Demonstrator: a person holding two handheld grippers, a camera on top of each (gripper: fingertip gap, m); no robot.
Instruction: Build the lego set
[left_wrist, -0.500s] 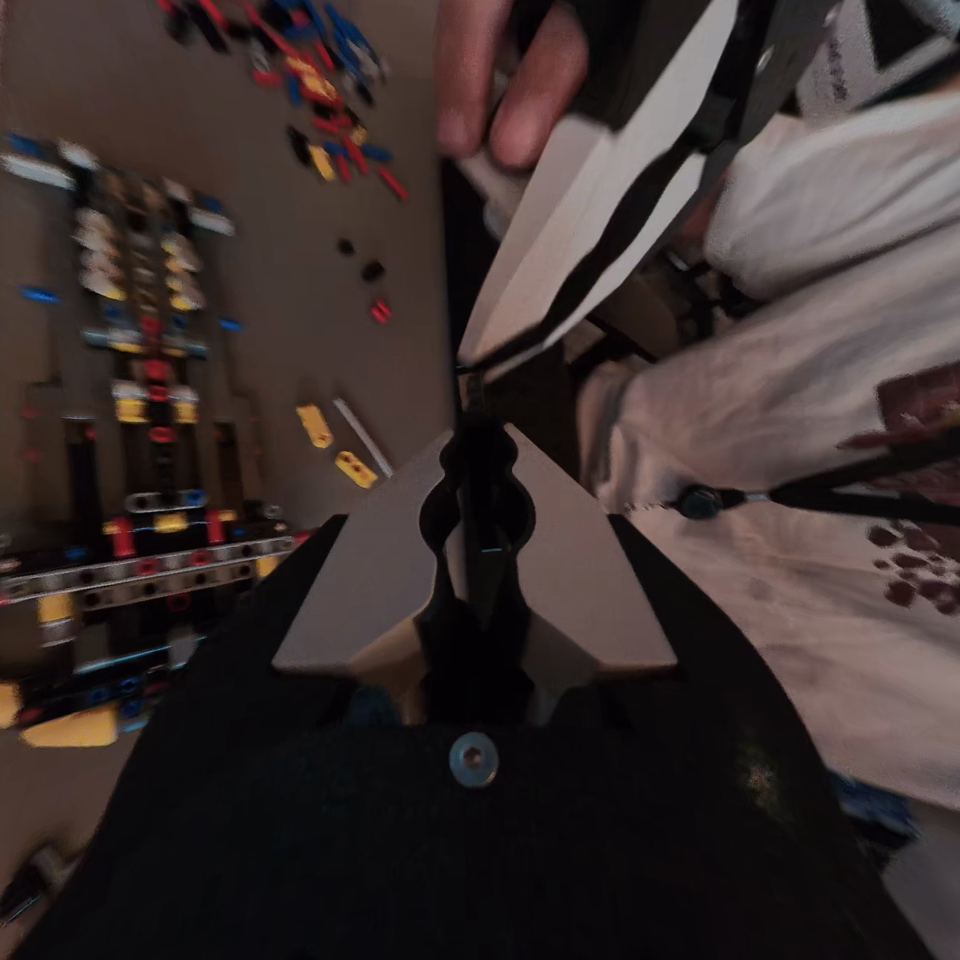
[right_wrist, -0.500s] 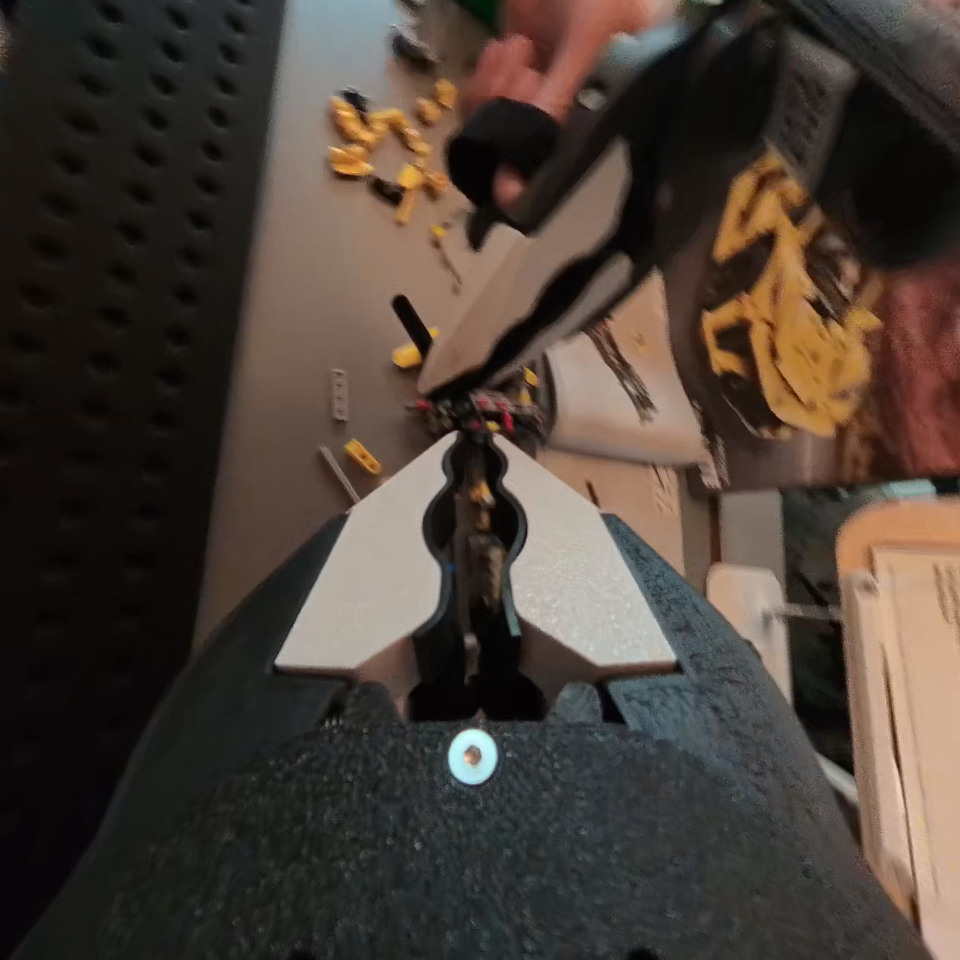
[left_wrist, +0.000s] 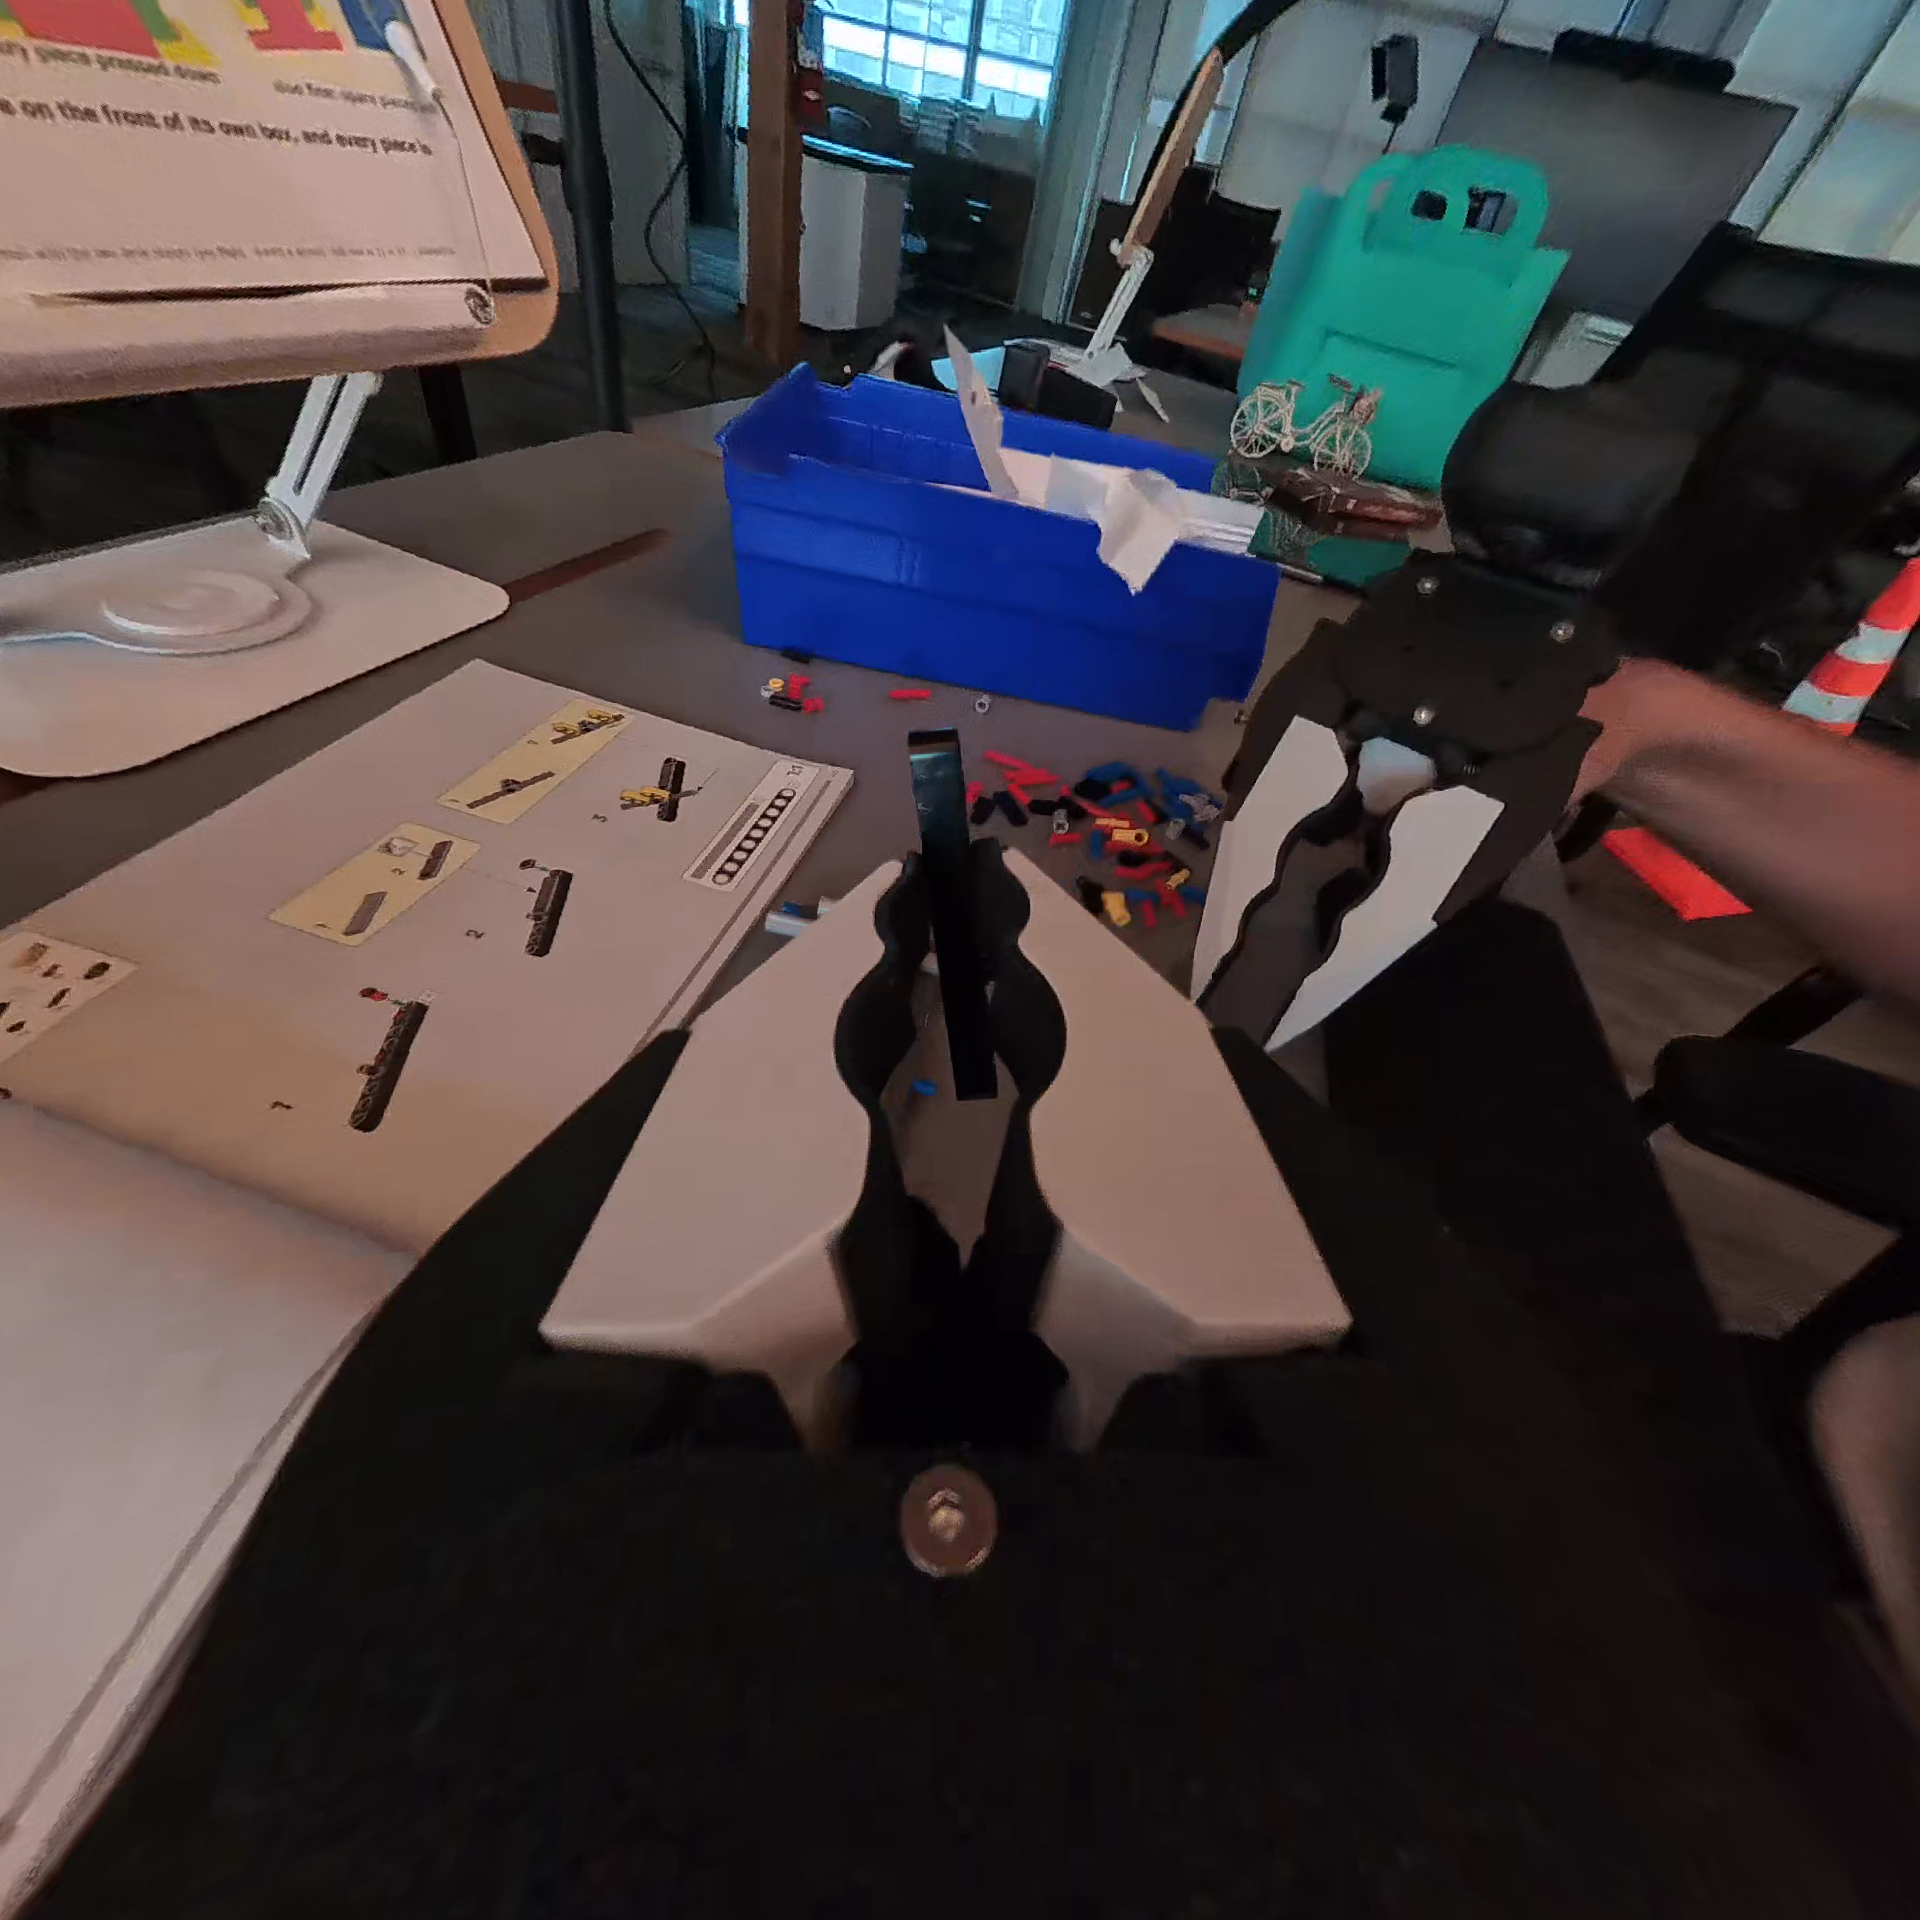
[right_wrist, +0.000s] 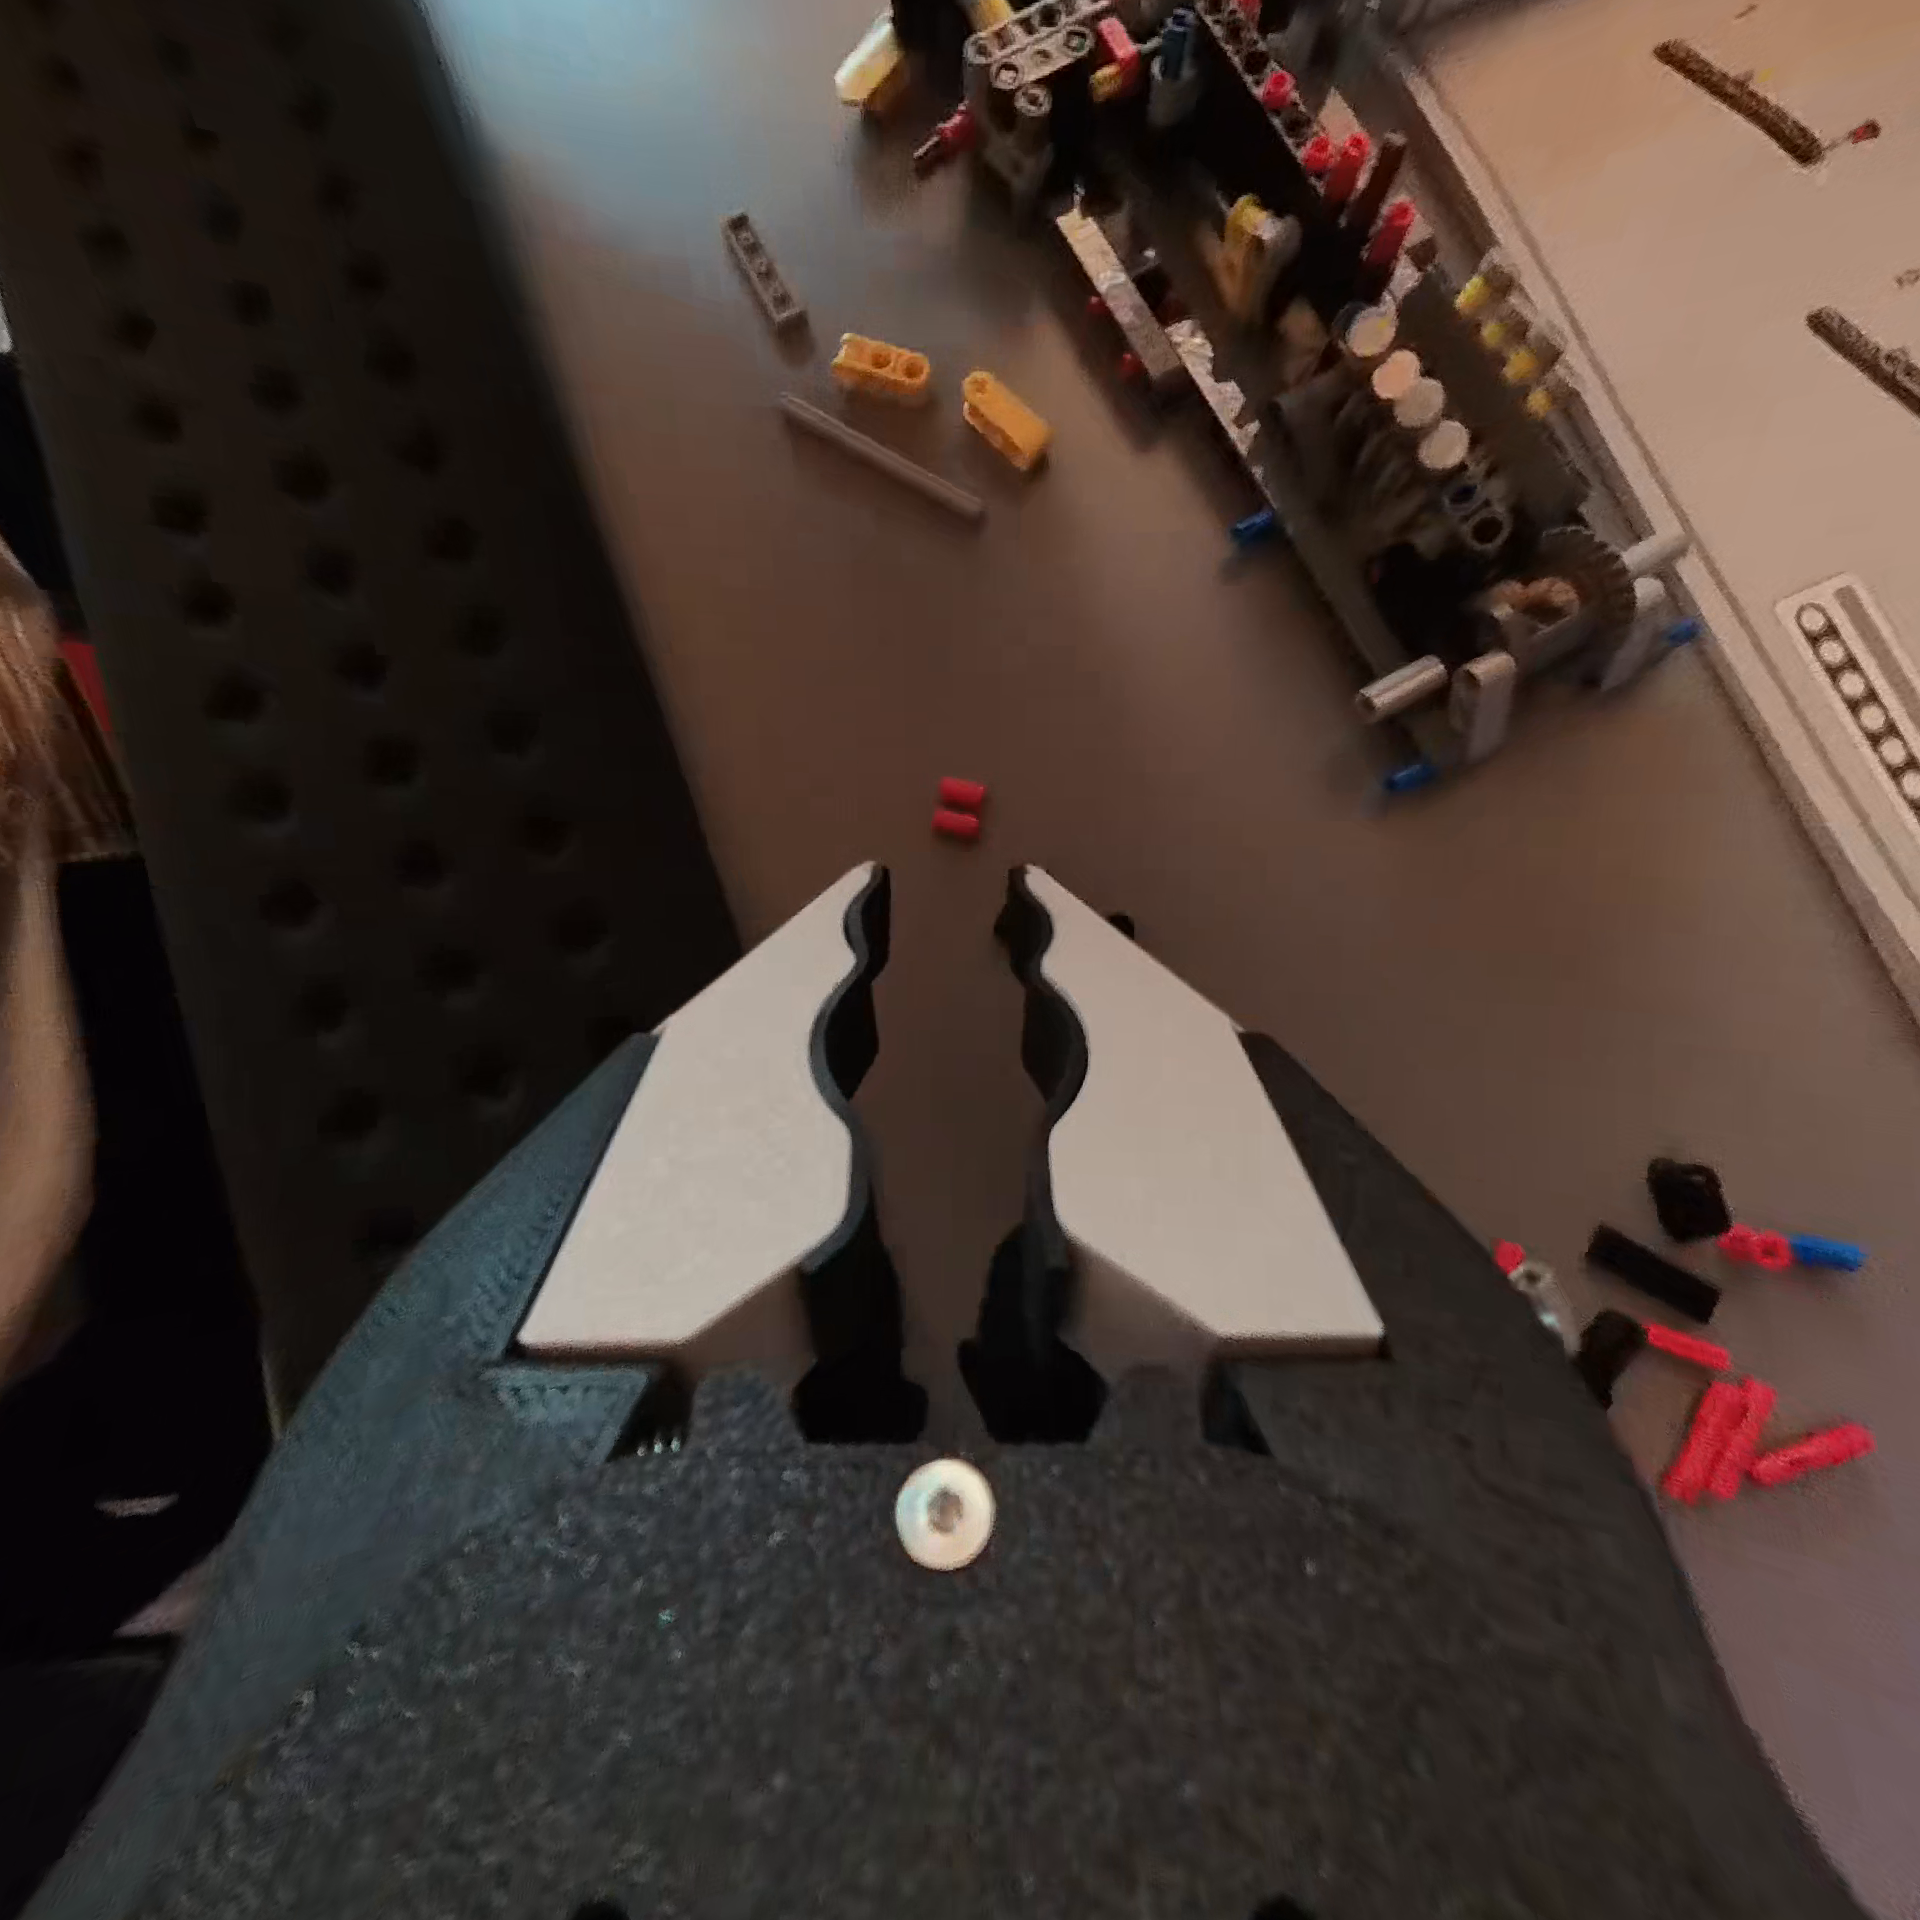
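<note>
Left wrist view, left to right. White tablet-style stand (left_wrist: 223, 613) carrying a printed sheet on a board, far left on the grey table (left_wrist: 623, 623). Open instruction booklet (left_wrist: 436, 935), flat on the table, pages showing build steps. Left gripper (left_wrist: 951, 883), centre foreground: fingers drawn narrow and clamped on a long black beam (left_wrist: 951, 914), which stands nearly upright between them, its upper end well clear of the tips. Blue plastic bin (left_wrist: 987, 582) behind, holding crumpled white paper. Scatter of small red, blue, yellow and black pins (left_wrist: 1112, 831) on the table in front of the bin. Right gripper (left_wrist: 1340, 904), right of centre, tips pointing down, a moderate gap between its fingers, nothing in it. Person's forearm (left_wrist: 1745, 769) behind it. Orange traffic cone (left_wrist: 1870, 644), far right edge.

Right wrist view, left to right. Black perforated panel (right_wrist: 312, 520) along the left side. Right gripper (right_wrist: 945, 894): fingers parted, empty, hovering above the table. Grey short beam (right_wrist: 767, 272), two yellow connectors (right_wrist: 881, 366), grey axle (right_wrist: 881, 457), lying near one another. Two red bushes (right_wrist: 958, 807), touching, just ahead of the fingertips. Partly built lego chassis (right_wrist: 1351, 343), grey and black with red, yellow and blue pins and a gear, alongside the booklet's edge. Loose red, black and blue pins (right_wrist: 1745, 1444), lower right.
</note>
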